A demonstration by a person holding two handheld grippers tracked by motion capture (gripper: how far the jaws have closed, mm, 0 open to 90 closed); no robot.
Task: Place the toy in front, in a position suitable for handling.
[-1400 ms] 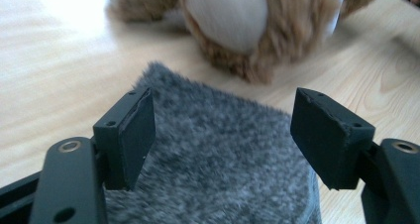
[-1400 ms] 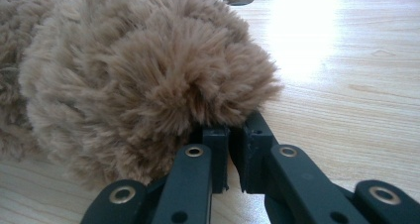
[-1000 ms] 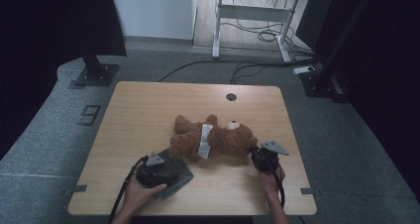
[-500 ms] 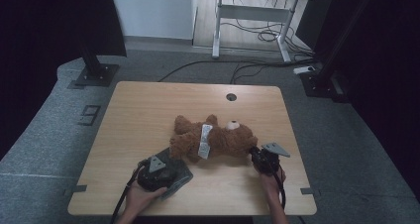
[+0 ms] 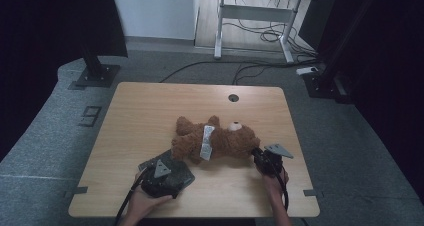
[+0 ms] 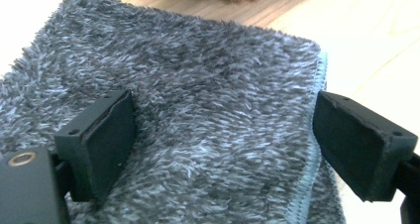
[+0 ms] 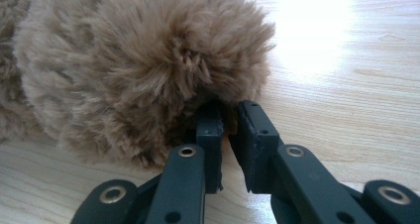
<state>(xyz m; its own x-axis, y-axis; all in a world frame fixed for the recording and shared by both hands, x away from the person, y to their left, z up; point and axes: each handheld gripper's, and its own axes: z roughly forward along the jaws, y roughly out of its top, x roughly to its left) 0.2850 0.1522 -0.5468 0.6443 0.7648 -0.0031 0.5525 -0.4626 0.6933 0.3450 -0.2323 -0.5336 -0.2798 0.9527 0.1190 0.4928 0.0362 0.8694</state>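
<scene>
The wooden table (image 5: 150, 111) carries all items. A brown teddy bear (image 5: 212, 141) lies on its side near the table's middle, its head toward the right gripper and a pale ribbon (image 5: 206, 142) across its body. A grey fleece cloth (image 5: 170, 173) lies flat on the table just beside the bear's legs, near the front edge.

The left gripper (image 5: 159, 178) sits over the cloth. In the left gripper view, its 2 jaws stand wide apart and have just been opening; the cloth (image 6: 213, 115) spreads between them, and the pads do not press on it.

The right gripper (image 5: 261, 158) rests at the bear's head. In the right gripper view, the right gripper (image 7: 229, 122) has its 2 jaws nearly together, pinching a tuft of the bear's (image 7: 148, 70) fur at the head, low against the table surface.
</scene>
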